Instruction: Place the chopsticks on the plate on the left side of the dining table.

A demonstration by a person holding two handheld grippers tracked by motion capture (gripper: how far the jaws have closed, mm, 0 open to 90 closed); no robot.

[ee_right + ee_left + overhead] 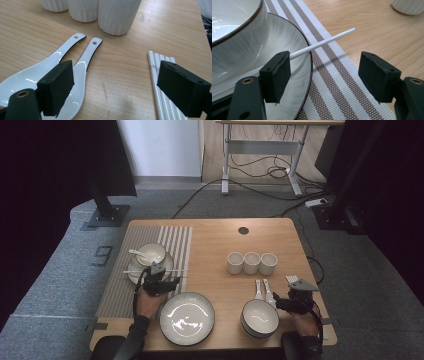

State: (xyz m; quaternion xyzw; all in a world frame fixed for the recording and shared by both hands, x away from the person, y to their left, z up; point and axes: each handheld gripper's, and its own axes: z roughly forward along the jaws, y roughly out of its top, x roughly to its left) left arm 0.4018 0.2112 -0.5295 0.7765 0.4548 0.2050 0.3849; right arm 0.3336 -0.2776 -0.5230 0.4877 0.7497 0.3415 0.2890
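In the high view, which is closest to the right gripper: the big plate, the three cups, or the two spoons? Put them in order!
From the right gripper:
1. Two spoons, just to its left.
2. Three cups, farther up the table.
3. Big plate, far left, past the bowl.

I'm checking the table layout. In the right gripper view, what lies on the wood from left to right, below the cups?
Two spoons → bare table → chopsticks.

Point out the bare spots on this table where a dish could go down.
Bare wood lies beyond the three cups, around the round hole, and between the striped placemat and those cups. The near edge is crowded: large plate, bowl, spoons.
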